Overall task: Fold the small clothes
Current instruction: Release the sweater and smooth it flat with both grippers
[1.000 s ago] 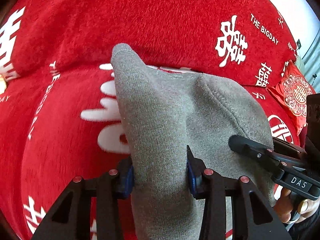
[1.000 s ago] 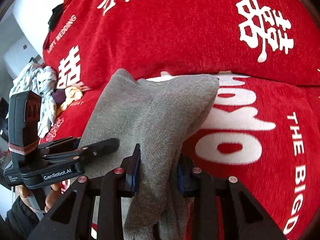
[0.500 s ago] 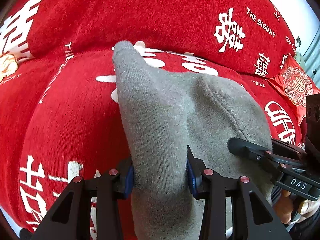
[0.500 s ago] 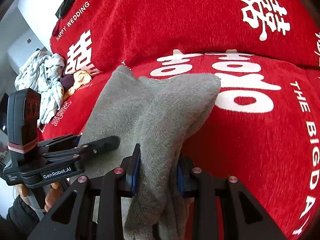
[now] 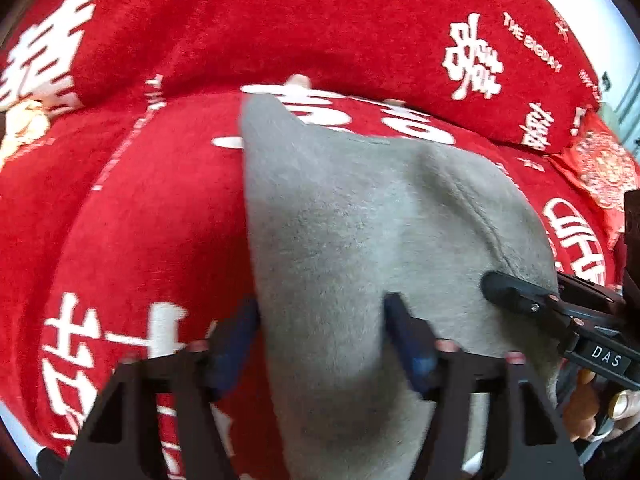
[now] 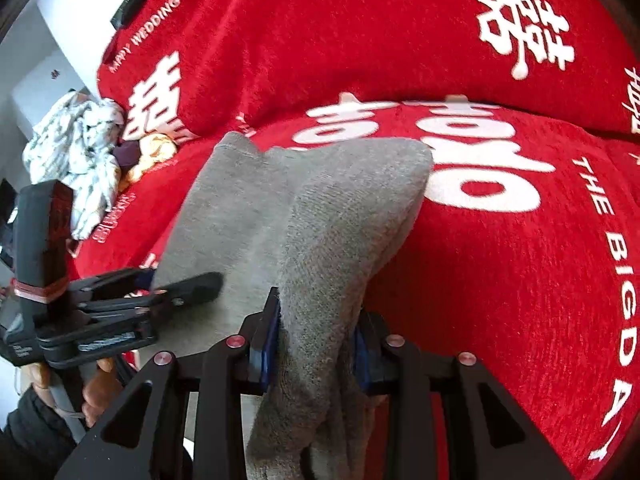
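Red plush sofa cover (image 6: 500,280), printed with white characters and "THE BIGDAY". Red embroidered cushion (image 5: 600,168), set at the sofa's right end. Crumpled white patterned cloth (image 6: 76,152), heaped at the sofa's left end; orange item (image 6: 154,148) just beside it.

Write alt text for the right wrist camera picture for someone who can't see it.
The right gripper pinches a bunched gray sock above a red cover printed with white characters. At left, the left gripper clamps the same sock, with a heap of light clothes behind it.
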### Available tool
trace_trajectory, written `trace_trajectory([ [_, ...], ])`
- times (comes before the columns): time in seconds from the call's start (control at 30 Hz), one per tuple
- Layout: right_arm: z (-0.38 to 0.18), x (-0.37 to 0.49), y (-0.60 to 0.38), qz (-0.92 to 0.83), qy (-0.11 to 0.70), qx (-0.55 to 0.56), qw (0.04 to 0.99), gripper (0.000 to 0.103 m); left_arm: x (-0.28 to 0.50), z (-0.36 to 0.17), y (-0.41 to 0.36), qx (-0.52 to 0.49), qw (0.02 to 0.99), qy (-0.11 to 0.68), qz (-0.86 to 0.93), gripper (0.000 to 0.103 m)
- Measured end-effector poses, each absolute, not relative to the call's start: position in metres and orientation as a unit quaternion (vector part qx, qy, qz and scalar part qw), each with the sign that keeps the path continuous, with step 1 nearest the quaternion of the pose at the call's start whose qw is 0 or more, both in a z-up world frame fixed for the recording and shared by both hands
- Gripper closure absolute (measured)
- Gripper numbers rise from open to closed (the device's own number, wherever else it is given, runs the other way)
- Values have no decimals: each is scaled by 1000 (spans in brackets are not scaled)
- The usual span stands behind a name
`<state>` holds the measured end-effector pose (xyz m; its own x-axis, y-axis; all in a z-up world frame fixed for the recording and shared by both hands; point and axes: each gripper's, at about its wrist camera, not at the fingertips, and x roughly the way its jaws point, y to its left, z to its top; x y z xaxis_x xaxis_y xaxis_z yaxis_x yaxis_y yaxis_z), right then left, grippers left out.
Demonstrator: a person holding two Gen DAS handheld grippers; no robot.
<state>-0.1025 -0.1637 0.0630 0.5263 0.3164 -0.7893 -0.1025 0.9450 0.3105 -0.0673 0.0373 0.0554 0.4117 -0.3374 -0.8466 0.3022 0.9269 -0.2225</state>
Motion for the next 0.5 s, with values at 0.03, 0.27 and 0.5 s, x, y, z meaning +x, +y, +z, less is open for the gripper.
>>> trace_trajectory([
  [0.03, 59, -102, -167, 115, 477, 115, 864, 58, -68, 58, 41, -20, 842, 505, -188, 30],
  [0.27, 91, -116, -184, 79, 431, 94, 894, 55, -64, 92, 61, -54, 861, 472, -181, 30],
  [0.5, 91, -78, -158, 133, 446, 64, 883, 46, -17, 62, 29, 33, 850, 512, -116, 30],
])
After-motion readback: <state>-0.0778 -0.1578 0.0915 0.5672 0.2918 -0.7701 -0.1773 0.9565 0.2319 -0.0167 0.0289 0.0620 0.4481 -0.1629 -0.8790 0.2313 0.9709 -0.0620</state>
